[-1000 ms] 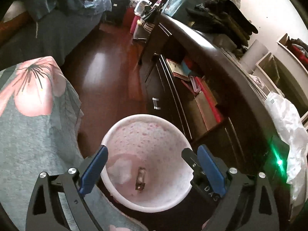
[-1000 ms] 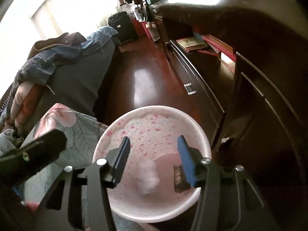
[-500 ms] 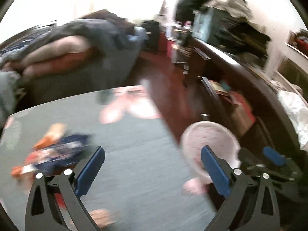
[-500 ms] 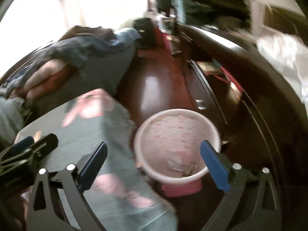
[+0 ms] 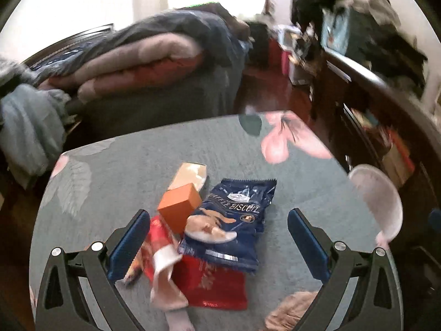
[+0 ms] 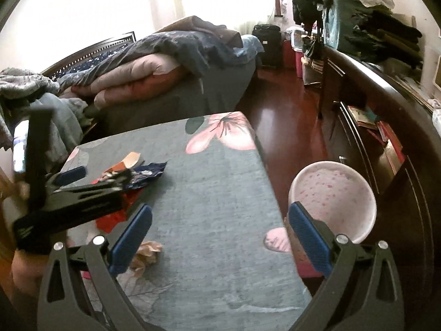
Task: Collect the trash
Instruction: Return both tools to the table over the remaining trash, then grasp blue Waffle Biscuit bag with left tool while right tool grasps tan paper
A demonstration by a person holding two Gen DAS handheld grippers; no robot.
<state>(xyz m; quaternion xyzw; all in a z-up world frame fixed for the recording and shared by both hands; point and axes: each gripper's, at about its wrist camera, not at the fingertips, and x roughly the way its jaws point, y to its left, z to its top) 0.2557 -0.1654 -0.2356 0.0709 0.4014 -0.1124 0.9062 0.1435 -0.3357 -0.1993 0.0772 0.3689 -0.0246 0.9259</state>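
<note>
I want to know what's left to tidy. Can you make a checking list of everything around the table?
Surface: table with grey floral cloth.
Job's things: blue biscuit bag, orange box, tan box, red wrappers, crumpled brown paper; pink-speckled bin on the floor beside the table.
Clutter: nothing seen besides the trash.
Grippers: left claw open above the pile, empty; right claw open, empty, its jaws having just been opening.
Cables: nothing seen.
Surroundings: bed heaped with blankets, dark cabinet, red wooden floor.
</note>
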